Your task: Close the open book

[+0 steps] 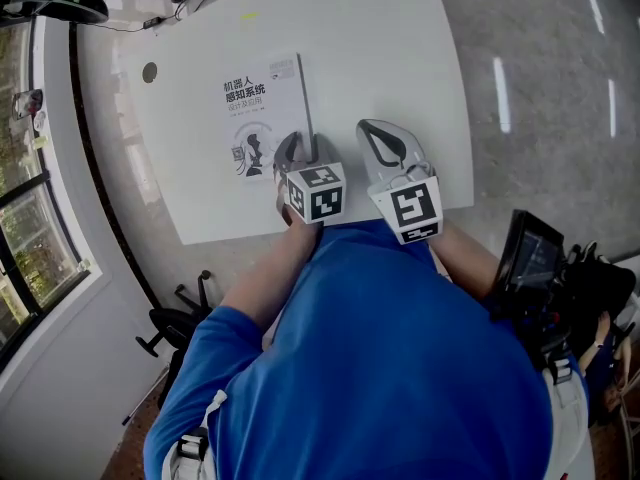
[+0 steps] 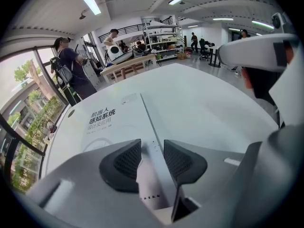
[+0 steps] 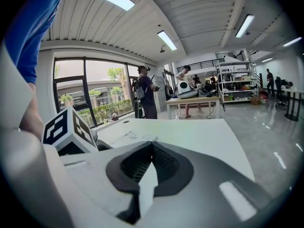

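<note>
Blue shirt (image 1: 380,368) of the person fills the bottom of the head view, both grippers held out just past it over the white table (image 1: 390,58). I see the book (image 1: 255,108) lying flat and closed, cover up, on the left half of the table. Left gripper (image 1: 298,143) tilts down at the book's near right corner. In its own view its jaws stand partway apart, and one pad (image 2: 126,163) sits over the cover while the other is off the side. The spine (image 2: 154,184) fills the narrow gap; I can't tell if the pads actually touch it. Right gripper (image 1: 370,128) is just beside it over bare table, clear of the book. Its jaws are together with nothing in them (image 3: 151,148).
</note>
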Motion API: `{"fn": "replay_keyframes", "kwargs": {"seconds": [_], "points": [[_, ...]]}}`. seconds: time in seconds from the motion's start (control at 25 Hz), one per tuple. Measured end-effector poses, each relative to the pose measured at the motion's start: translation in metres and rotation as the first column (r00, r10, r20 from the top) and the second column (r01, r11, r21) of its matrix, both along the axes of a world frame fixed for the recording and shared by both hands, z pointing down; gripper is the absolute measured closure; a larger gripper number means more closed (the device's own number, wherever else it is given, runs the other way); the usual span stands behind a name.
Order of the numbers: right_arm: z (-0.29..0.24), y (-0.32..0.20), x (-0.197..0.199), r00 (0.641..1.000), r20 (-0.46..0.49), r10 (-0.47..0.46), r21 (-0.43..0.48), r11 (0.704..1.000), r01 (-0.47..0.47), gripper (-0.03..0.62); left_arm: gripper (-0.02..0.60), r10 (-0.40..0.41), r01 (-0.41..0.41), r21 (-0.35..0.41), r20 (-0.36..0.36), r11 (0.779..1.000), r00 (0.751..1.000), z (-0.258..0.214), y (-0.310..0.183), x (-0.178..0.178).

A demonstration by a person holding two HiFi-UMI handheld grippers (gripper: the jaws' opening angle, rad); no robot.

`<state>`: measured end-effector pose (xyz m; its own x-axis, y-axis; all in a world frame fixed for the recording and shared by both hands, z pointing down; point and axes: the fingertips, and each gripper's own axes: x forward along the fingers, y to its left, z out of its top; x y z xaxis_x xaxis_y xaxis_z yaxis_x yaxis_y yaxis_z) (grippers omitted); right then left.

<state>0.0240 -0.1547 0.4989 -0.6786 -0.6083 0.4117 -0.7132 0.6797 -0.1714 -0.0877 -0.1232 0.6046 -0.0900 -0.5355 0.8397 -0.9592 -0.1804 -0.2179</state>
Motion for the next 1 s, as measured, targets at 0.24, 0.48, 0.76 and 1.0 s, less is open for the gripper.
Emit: {"fn": "replay_keyframes", "kwargs": {"seconds": [0.24,0.48,0.76,1.0], "points": [[0.0032,0.0003,0.0047,1.000,-0.005,0.011,-0.004,1.000,-0.011,0.591,0.430,0.007,-0.007,-0.007,-0.011,1.000,1.000,0.0037,-0.0009,0.0010],[0.0014,0.0000,0.0036,1.000,0.000,0.007,0.001,1.000,-0.007,0.591,0.453,-0.006,0.006,-0.004,-0.047,1.000,0.999,0.0029,-0.0003,0.0013],[0.0027,-0.0011,0.0026,1.000,-0.003,-0.001,0.002,1.000,0.001,0.591,0.459,-0.004,0.004,-0.006,-0.100,1.000,0.995,0.0038,-0.0003,0.0006],[0.0011,-0.0010,0.0004,1.000,0.002,-0.004,0.003,1.000,0.004,0.591,0.531,0.014,-0.016,-0.013,-0.143,1.000,0.990,0.0004,-0.0011,0.0064]]}}
